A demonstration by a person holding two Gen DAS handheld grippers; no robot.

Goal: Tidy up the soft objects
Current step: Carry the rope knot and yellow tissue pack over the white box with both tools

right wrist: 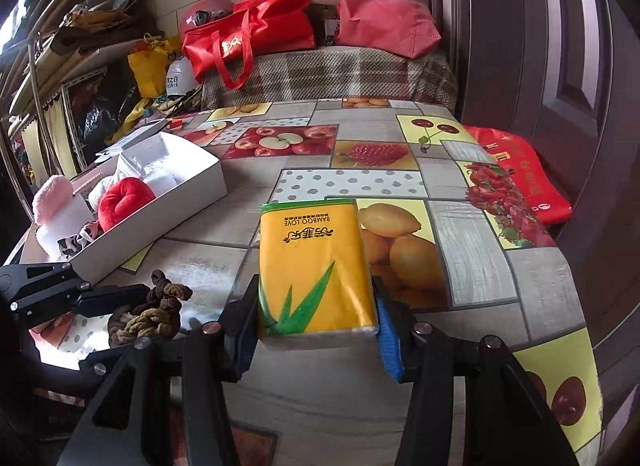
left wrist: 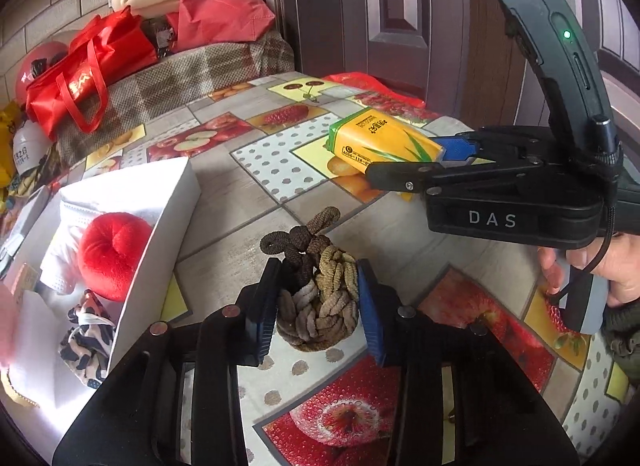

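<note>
Bare tablecloth (right wrist: 352, 181) lay open between the white box (right wrist: 168, 201) and the table's right edge. The box's near wall (left wrist: 160, 258) stood beside the hair-tie bundle (left wrist: 316, 298). Red bags (right wrist: 256, 33) crowded the far end.

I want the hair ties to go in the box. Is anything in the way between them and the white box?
Nothing visible. The left gripper is closed on the hair ties, and only bare tablecloth lies between them and the white box. The box's near wall has to be cleared.
</note>
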